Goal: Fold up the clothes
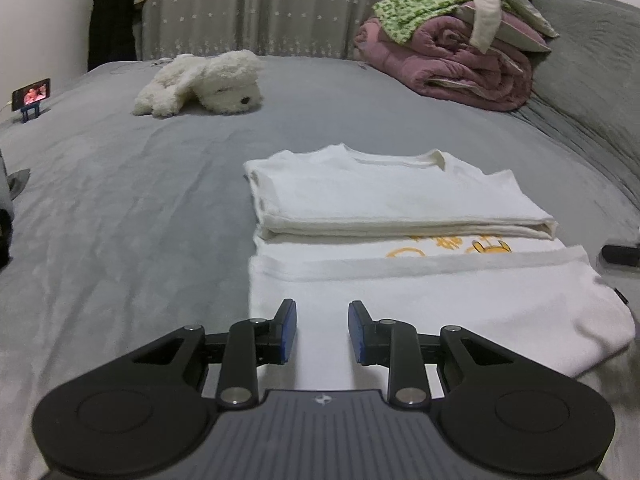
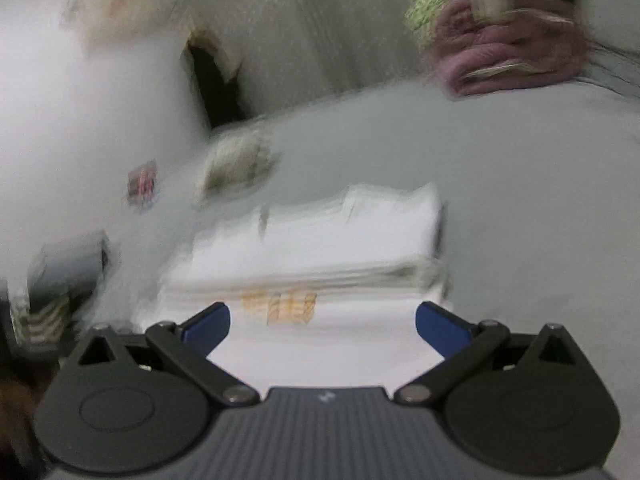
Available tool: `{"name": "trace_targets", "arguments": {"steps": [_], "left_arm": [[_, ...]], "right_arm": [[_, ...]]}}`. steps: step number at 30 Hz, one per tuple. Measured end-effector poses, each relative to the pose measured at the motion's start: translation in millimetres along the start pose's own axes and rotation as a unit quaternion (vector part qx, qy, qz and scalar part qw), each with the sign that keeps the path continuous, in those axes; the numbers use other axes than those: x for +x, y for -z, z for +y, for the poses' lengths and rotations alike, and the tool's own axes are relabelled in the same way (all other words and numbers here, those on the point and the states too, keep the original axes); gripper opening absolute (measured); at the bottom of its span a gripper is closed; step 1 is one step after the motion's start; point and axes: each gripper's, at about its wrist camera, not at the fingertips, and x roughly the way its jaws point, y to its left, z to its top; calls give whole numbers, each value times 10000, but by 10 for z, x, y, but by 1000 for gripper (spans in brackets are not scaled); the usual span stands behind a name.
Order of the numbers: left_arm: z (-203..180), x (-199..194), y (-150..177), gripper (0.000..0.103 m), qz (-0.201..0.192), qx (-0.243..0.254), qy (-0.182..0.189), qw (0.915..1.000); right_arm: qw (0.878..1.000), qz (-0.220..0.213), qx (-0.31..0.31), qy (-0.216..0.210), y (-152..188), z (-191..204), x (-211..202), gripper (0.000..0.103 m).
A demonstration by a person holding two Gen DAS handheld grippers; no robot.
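half-folded white t-shirt point(image 1: 400, 200) on grey bed point(image 1: 120, 200), left tool point(image 1: 322, 326) slightly open above it, right tool point(image 2: 322, 324) wide open, both empty

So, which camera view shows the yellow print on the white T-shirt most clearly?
The left wrist view. There the yellow print is sharp, a strip showing between the folded layers of the white T-shirt. The right wrist view also shows the print, just past the tool, but motion blur smears it into an orange patch.

I see the grey bed point(image 1: 120, 208) carrying a folded white shirt point(image 1: 400, 208), a plush dog point(image 1: 200, 84), a blanket pile point(image 1: 452, 60) and a propped phone point(image 1: 33, 94).
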Motion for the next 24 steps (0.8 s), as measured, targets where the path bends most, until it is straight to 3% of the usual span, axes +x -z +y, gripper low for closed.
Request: {"name": "trace_targets", "arguments": {"steps": [3, 7, 12, 24], "left_arm": [[-80, 23, 43, 27, 48, 108, 52, 9999], [-168, 75, 95, 28, 83, 297, -14, 9995], [-136, 120, 103, 31, 71, 252, -73, 9996], [75, 112, 66, 30, 41, -72, -163, 9998]], "right_arm": [[9955, 412, -851, 1, 154, 284, 145, 103], [9914, 636, -1073, -401, 235, 532, 285, 103], [9849, 867, -1488, -161, 425, 710, 464, 103], [9900, 791, -1136, 255, 275, 387, 338, 103]]}}
